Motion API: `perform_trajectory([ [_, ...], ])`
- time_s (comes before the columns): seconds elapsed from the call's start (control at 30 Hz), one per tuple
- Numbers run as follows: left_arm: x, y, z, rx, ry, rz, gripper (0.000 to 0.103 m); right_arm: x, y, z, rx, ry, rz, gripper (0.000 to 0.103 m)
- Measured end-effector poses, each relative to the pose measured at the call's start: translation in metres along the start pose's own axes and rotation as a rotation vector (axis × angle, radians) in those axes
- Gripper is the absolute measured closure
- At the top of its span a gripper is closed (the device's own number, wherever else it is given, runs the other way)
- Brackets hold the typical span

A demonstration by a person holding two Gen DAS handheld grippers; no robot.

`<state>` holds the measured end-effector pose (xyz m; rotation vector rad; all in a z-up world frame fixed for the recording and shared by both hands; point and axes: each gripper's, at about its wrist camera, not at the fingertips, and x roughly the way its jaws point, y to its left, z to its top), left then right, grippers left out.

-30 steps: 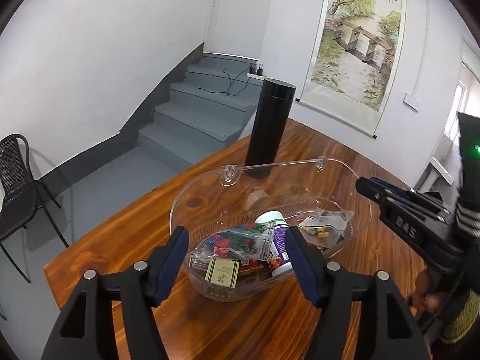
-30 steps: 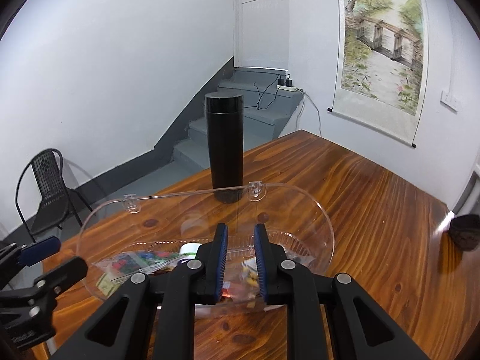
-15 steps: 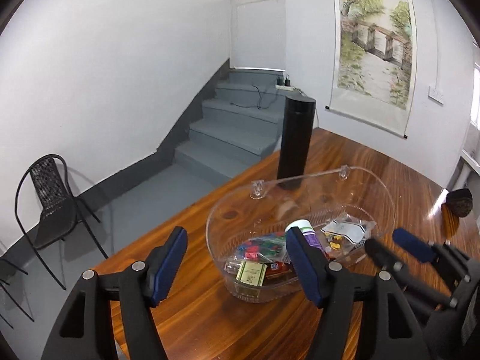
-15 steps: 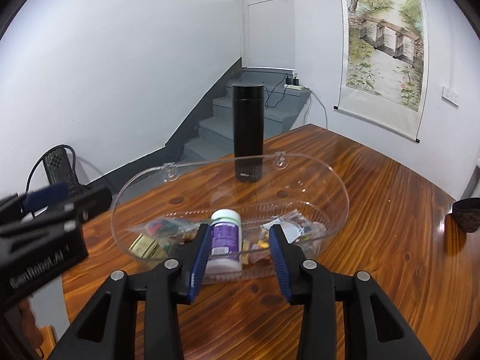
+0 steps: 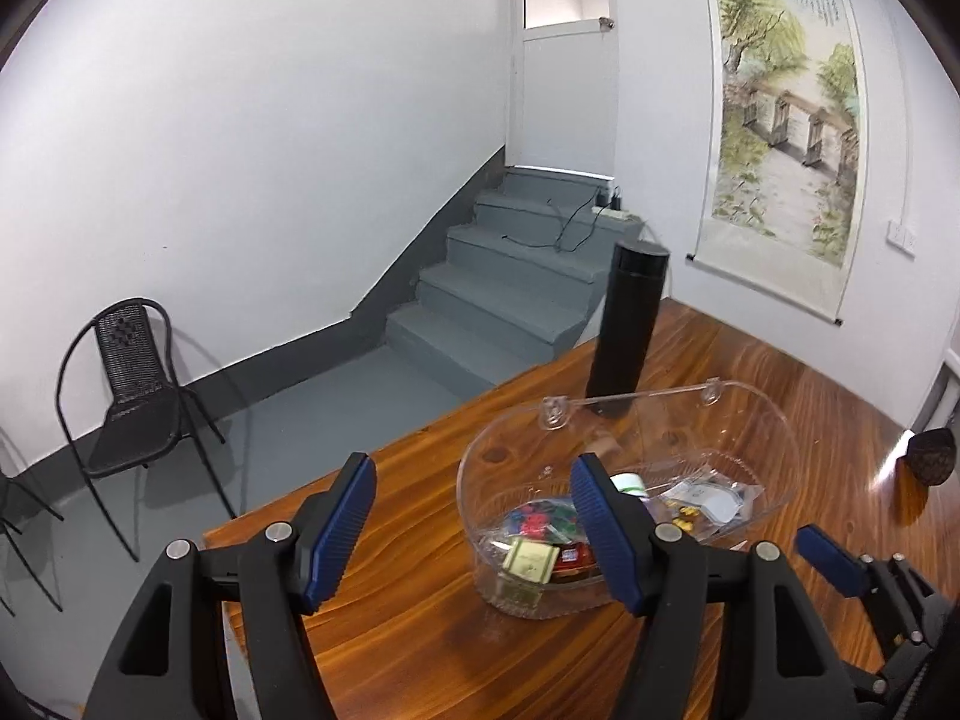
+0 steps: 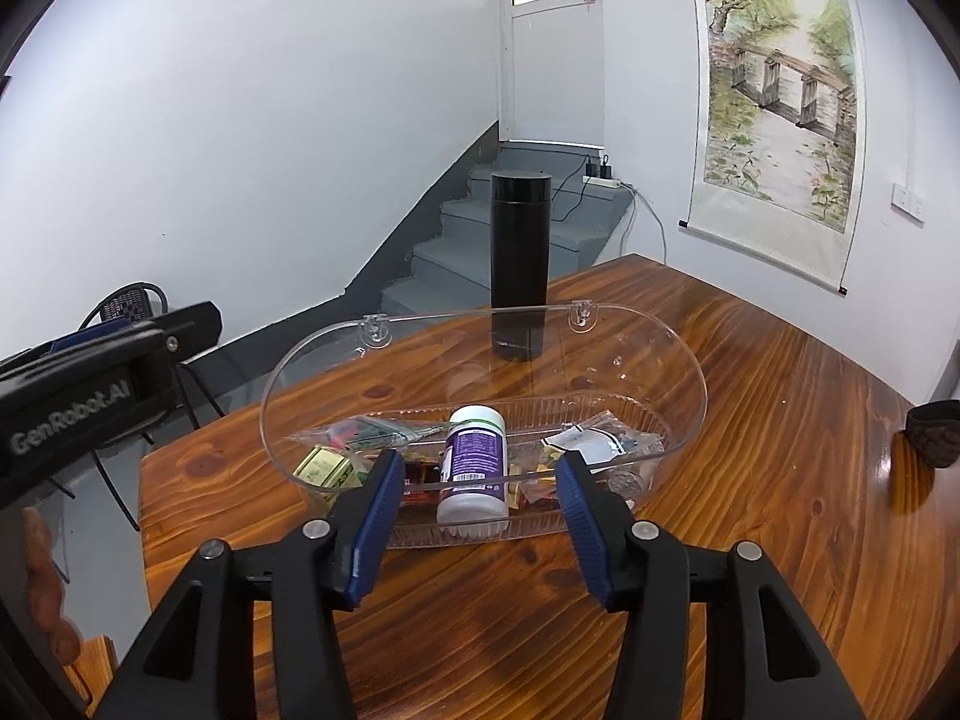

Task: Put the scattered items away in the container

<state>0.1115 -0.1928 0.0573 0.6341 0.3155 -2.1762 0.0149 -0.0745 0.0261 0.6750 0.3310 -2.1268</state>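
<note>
- The right gripper (image 6: 474, 516) is hovering just short of the clear container's (image 6: 690, 420) near wall; its jaws are opening and nothing is lying between the blue pads.
- The left gripper (image 5: 474, 531) is hanging with jaws spread wide and empty, off the container's left end and a little back from it.
- Inside the container, the white pill bottle (image 6: 474, 468) with a purple label is lying on its side at the near wall, looking light, stiff and smooth; a hold across its body below the cap is looking safest.
- Left of the bottle, a small gold box (image 6: 324, 468) is resting: rigid, light, best pinched on its flat faces.
- The plastic packets (image 6: 600, 441) at the container's right end and the bag of coloured bits (image 5: 540, 522) toward its left are looking soft and slippery, best caught by an edge.
- Beyond the container's far wall, a black flask (image 6: 519, 258) is standing upright on the wooden table (image 6: 780, 480); it looks tall, hard and likely heavier.
- No loose item is showing on the table around the container, so the tidying seems nearly done.
</note>
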Motion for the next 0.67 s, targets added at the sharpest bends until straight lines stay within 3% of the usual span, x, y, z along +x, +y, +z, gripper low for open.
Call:
perform_trajectory([
  [0.23, 0.005, 0.0, -0.006, 0.011, 0.042, -0.014, 0.035, -0.002, 0.003, -0.003, -0.006, 0.005, 0.004, 0.044],
  [0.43, 0.0, 0.0, -0.014, 0.002, 0.018, -0.091, 0.038, 0.001, 0.011, -0.007, -0.024, 0.022, -0.028, 0.044],
  [0.67, 0.002, -0.001, -0.018, -0.003, 0.029, -0.038, 0.038, 0.001, 0.018, -0.01, -0.031, 0.026, -0.052, 0.044],
])
